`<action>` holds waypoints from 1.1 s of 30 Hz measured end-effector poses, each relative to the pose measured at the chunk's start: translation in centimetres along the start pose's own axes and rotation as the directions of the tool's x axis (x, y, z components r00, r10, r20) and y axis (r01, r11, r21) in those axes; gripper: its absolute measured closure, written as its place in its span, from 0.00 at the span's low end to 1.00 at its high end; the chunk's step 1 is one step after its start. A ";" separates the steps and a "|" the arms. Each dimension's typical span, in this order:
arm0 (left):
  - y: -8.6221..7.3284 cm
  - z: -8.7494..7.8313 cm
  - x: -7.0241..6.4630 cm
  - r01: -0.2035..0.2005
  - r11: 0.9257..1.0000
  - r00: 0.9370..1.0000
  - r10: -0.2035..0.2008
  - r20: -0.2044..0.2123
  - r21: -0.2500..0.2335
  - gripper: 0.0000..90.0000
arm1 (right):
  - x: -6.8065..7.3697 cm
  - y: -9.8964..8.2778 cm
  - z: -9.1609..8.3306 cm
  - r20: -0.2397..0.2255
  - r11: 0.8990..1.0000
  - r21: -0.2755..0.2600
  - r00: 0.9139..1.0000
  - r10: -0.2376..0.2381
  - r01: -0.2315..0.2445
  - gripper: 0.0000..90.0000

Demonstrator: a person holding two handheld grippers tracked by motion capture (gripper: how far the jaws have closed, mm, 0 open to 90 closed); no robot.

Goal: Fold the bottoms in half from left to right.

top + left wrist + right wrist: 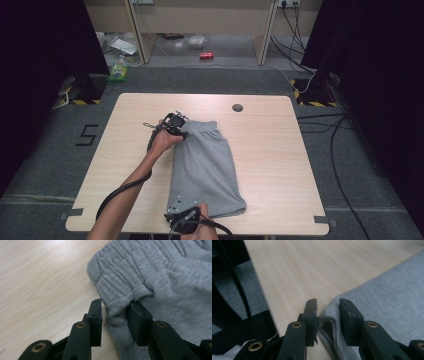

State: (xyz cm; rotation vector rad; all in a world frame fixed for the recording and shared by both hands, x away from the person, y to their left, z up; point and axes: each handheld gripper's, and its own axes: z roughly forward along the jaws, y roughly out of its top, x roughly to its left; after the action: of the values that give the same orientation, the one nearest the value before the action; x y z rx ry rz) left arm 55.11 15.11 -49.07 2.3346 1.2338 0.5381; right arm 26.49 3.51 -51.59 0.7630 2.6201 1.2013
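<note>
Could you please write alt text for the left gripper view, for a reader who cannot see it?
Two black jaws straddle a bunched fold at the edge of grey shorts, just below the gathered waistband. The shorts lie on a light wooden table, bare to the left.

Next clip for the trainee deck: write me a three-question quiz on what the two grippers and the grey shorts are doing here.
1. True or false: the left gripper has waistband fabric of the grey shorts between its jaws.
2. Which edge of the shorts does the right gripper grasp? A) far edge B) near edge C) neither
3. Fill in: the shorts lie on a wooden ____.

Key: 1 true; 2 B; 3 table.
</note>
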 end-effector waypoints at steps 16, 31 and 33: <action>-0.5 0.1 0.6 0.062 0.998 0.998 -0.061 0.032 -0.031 0.68 | -3.4 1.2 -3.1 -0.005 0.995 -0.068 0.997 0.077 -0.077 0.67; -0.7 0.1 1.1 0.100 0.995 0.993 -0.097 0.065 -0.032 0.68 | -10.1 2.1 -6.8 0.149 0.983 -0.127 0.978 0.149 -0.131 0.54; -0.7 0.1 1.2 0.105 0.994 0.992 -0.103 0.068 -0.030 0.67 | -11.2 2.2 -7.2 0.171 0.982 -0.131 0.972 0.159 -0.138 0.51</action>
State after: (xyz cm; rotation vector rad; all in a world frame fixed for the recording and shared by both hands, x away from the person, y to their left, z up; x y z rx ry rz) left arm 55.34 16.46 -49.42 2.2273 1.2974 0.4393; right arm 34.50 -5.78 -45.89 1.0093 2.3591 1.2475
